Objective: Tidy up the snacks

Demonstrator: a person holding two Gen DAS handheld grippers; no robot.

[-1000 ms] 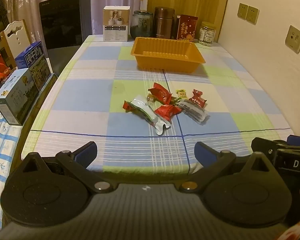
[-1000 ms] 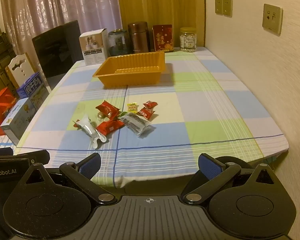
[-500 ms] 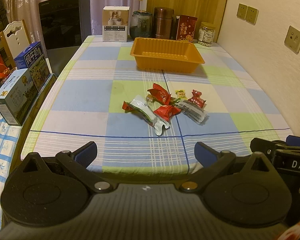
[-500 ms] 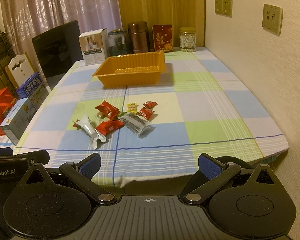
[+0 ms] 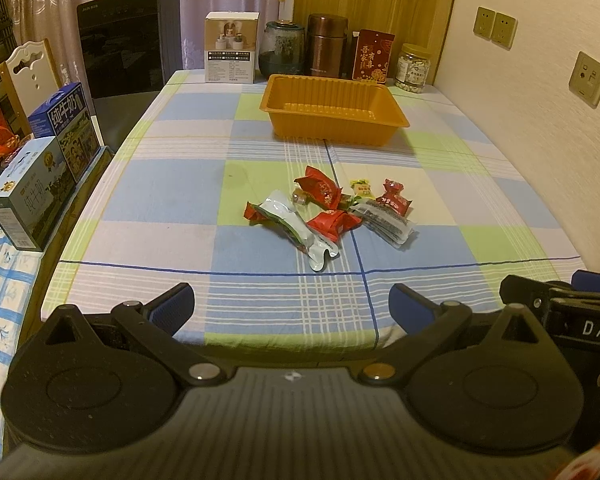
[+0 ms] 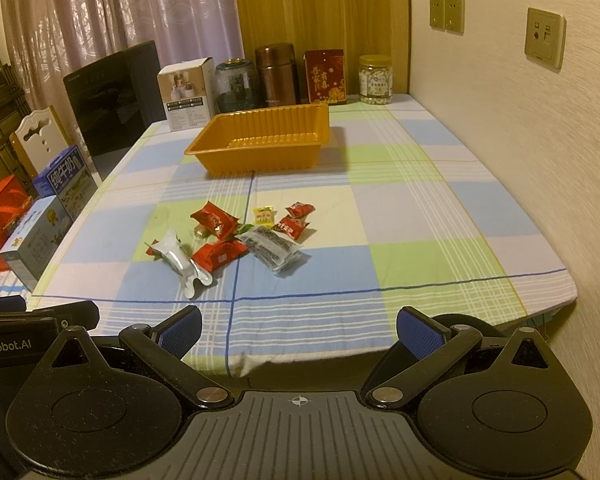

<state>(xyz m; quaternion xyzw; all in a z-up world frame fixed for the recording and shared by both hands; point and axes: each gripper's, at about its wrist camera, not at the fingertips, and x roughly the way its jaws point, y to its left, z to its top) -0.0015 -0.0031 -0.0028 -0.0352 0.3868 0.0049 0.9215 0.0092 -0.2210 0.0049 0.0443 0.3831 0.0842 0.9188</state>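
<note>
A small heap of snacks [image 5: 332,212] is seen at the centre of the left wrist view, on the checked cloth [image 5: 160,188], with the empty orange tray [image 5: 334,110] well apart above it in the frame. The packets are judged light, soft and crinkly, and slippery where foil shows. The silver pouch [image 5: 296,228] at the lower left of the heap lies loose and long; its flat middle or its flared lower end is judged the best hold. The red packets [image 5: 320,190] are puffy and may be squashed if clamped hard; their twisted ends are safer. The clear dark packet [image 6: 270,248] lies flat on the cloth, so an edge would have to be lifted first. The packets touch and overlap, so one may be dragged along with another.

The left gripper [image 5: 292,304] and the right gripper [image 6: 298,330] are both held at the bottom of their frames, above the near table edge, jaws spread wide and empty.

Jars and boxes [image 5: 230,52] are lined along the top of the frame behind the tray; milk cartons [image 5: 32,192] stand at the left, off the table. Nothing is seen between grippers and heap.
</note>
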